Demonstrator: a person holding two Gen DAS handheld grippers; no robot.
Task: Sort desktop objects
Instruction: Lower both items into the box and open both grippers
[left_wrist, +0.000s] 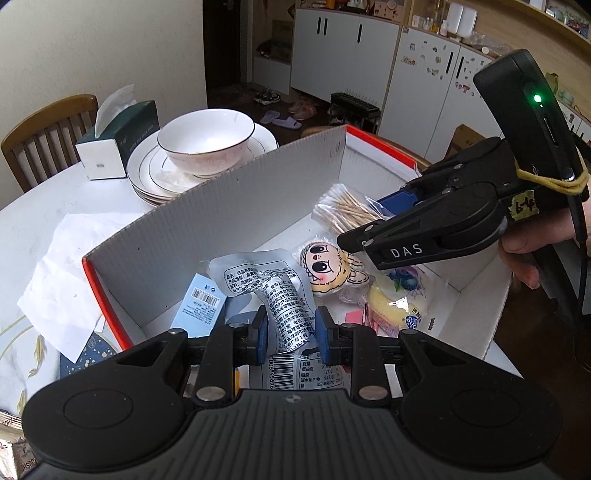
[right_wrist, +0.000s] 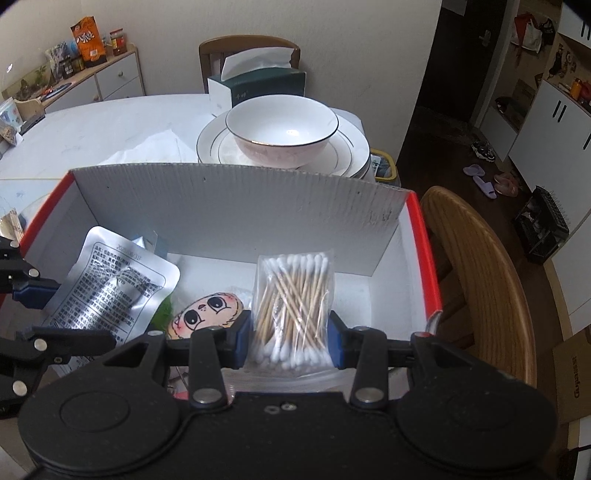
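Judging by what lies in the cardboard box (right_wrist: 236, 206), you are well into the sorting: a cartoon-face charm (left_wrist: 334, 271), a pale blue carton (left_wrist: 201, 306) and a few small packets already rest on its floor, and both of your loads hang over the opening, not yet let go. Your left gripper (left_wrist: 290, 330) is closed tight on the silver foil pouch (left_wrist: 258, 280), its blue pads pinching the pouch's crumpled middle. Your right gripper (right_wrist: 291, 334) is partly closed on the bag of cotton swabs (right_wrist: 291, 299), clamping it by both sides. What seems left is to release both, then deal with whatever stays out on the table (right_wrist: 110, 125); the tissue box (right_wrist: 258, 88), bowl (right_wrist: 282, 129) and plates (right_wrist: 354, 147) stand at twelve o'clock beyond the box. For room, the tall back wall rises at twelve o'clock, the red-edged side wall sits at three o'clock of your right gripper, and open floor lies straight ahead of it. Your two grippers are close together, the left at nine o'clock of the right, so mind them.
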